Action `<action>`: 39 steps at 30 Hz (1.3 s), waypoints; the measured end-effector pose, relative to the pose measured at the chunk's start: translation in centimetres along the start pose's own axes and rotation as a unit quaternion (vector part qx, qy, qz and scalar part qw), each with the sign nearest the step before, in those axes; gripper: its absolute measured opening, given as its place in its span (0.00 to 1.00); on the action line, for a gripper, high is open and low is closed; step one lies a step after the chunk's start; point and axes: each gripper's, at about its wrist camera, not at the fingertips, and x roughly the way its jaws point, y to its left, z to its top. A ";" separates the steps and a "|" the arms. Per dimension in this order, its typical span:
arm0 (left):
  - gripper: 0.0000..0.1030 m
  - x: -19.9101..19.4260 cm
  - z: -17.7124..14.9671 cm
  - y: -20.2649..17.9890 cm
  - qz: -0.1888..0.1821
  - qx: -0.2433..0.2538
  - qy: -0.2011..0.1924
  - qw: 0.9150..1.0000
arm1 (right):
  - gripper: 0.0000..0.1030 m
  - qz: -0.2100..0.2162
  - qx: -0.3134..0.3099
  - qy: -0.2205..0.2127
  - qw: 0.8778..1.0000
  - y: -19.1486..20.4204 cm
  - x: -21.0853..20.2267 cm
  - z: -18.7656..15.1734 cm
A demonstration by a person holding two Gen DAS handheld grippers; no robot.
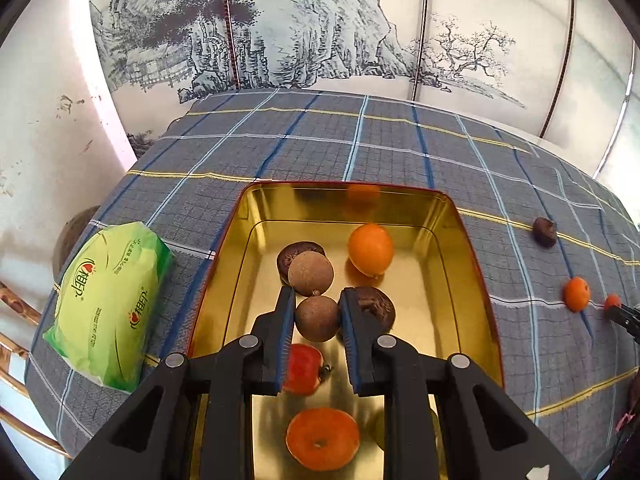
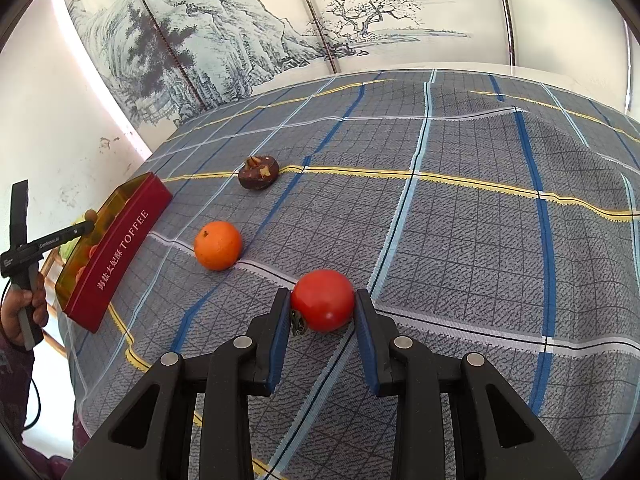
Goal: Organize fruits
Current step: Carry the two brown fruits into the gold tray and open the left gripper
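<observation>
A gold-lined red toffee tin (image 1: 472, 240) sits on the checked cloth and holds several fruits: an orange kumquat (image 1: 370, 250), brown round fruits (image 1: 311, 273), dark mangosteens (image 1: 376, 306), a red fruit (image 1: 306, 368) and an orange slice (image 1: 323, 438). My left gripper (image 1: 318, 316) is shut on a brown round fruit (image 1: 318, 319) above the tin. My right gripper (image 2: 323, 308) has its pads on both sides of a red tomato-like fruit (image 2: 323, 300) resting on the cloth. An orange (image 2: 218, 245) and a dark mangosteen (image 2: 259, 172) lie beyond it, near the tin's red side (image 2: 116, 252).
A green tissue pack (image 1: 108, 304) lies left of the tin. A painted folding screen (image 1: 304, 28) stands behind the table. The cloth is rumpled at the far right (image 2: 500, 116). The person's hand with the left gripper's handle (image 2: 24, 248) shows at the left edge.
</observation>
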 end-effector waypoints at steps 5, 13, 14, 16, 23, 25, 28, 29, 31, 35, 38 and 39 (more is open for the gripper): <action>0.19 0.5 0.0 0.1 0.008 -0.003 0.001 1.000 | 0.32 0.000 0.000 0.000 1.000 0.0 0.0 0.0; 0.54 -1.0 -0.8 -0.6 0.029 -0.005 -0.016 0.999 | 0.32 -0.002 -0.002 0.000 1.000 0.1 0.0 0.0; 0.63 -1.4 -0.9 -0.8 0.032 -0.004 -0.020 0.999 | 0.32 -0.003 -0.003 0.000 1.000 0.0 0.0 0.0; 0.69 -2.3 -1.2 -1.4 0.040 0.002 -0.032 0.999 | 0.32 -0.009 -0.007 0.000 1.000 0.3 0.2 -0.1; 0.78 -4.7 -2.3 -3.7 0.052 0.029 -0.050 0.997 | 0.32 -0.006 -0.011 0.005 1.000 1.0 0.3 -0.7; 0.80 -5.1 -2.5 -4.2 0.050 0.034 -0.052 0.997 | 0.32 0.000 -0.011 0.007 1.000 1.5 0.3 -0.8; 0.81 -5.6 -2.7 -4.7 0.051 0.038 -0.054 0.996 | 0.32 0.019 -0.009 0.011 1.000 2.3 0.2 -1.0; 0.81 -5.7 -2.8 -4.9 0.051 0.040 -0.055 0.996 | 0.32 0.023 -0.011 0.012 1.000 2.7 0.1 -1.0; 0.82 -5.9 -2.9 -5.2 0.053 0.044 -0.056 0.996 | 0.32 0.030 -0.021 0.011 0.999 3.7 0.0 -1.0; 0.83 -6.0 -3.2 -5.2 0.058 0.045 -0.056 0.996 | 0.32 0.046 -0.042 0.011 0.998 6.2 -0.2 -0.6; 0.83 -6.1 -3.4 -5.0 0.055 0.040 -0.056 0.996 | 0.32 0.060 -0.061 0.010 0.996 8.2 -0.4 -0.3; 0.83 -6.1 -3.5 -4.8 0.054 0.037 -0.055 0.996 | 0.32 0.064 -0.066 0.011 0.996 8.7 -0.3 -0.1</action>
